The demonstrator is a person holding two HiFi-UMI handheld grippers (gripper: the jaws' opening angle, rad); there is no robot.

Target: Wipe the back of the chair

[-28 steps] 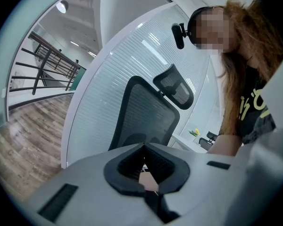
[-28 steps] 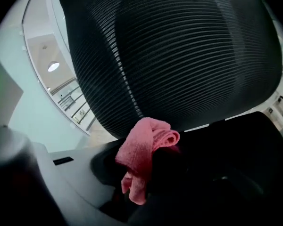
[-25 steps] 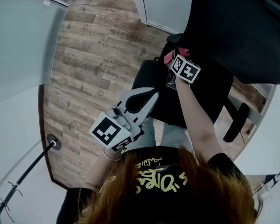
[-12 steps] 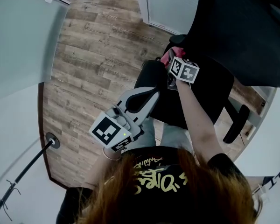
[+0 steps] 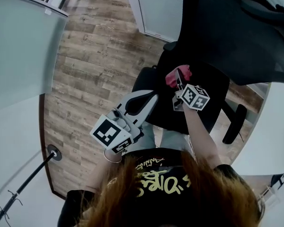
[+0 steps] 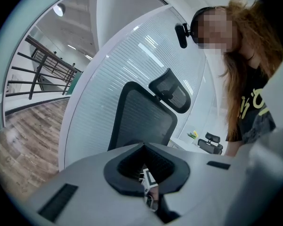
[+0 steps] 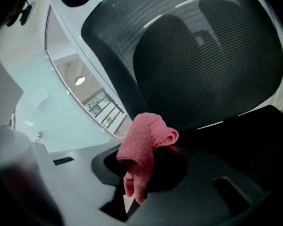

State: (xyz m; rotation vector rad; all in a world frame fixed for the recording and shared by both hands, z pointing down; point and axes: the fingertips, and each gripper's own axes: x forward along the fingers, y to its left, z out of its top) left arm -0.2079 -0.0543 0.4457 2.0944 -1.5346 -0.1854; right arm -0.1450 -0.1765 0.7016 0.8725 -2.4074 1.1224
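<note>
Chair back (image 7: 203,55) is near the pink cloth (image 7: 144,147) that the right gripper (image 5: 178,82) pinches tight. Left gripper (image 5: 150,100) is closed, holding nothing.

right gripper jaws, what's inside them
A pink cloth, pinched in the right gripper: its bunched top sticks out and a tail hangs down. The pinched part itself is covered by the folds.

Mesh chair (image 6: 142,119) beyond closed jaws

The cloth (image 5: 173,77) sits in the right tool (image 5: 178,79) above the chair seat (image 5: 213,86); backrest (image 5: 236,32) at one o'clock, left tool (image 5: 149,98) at seven.
</note>
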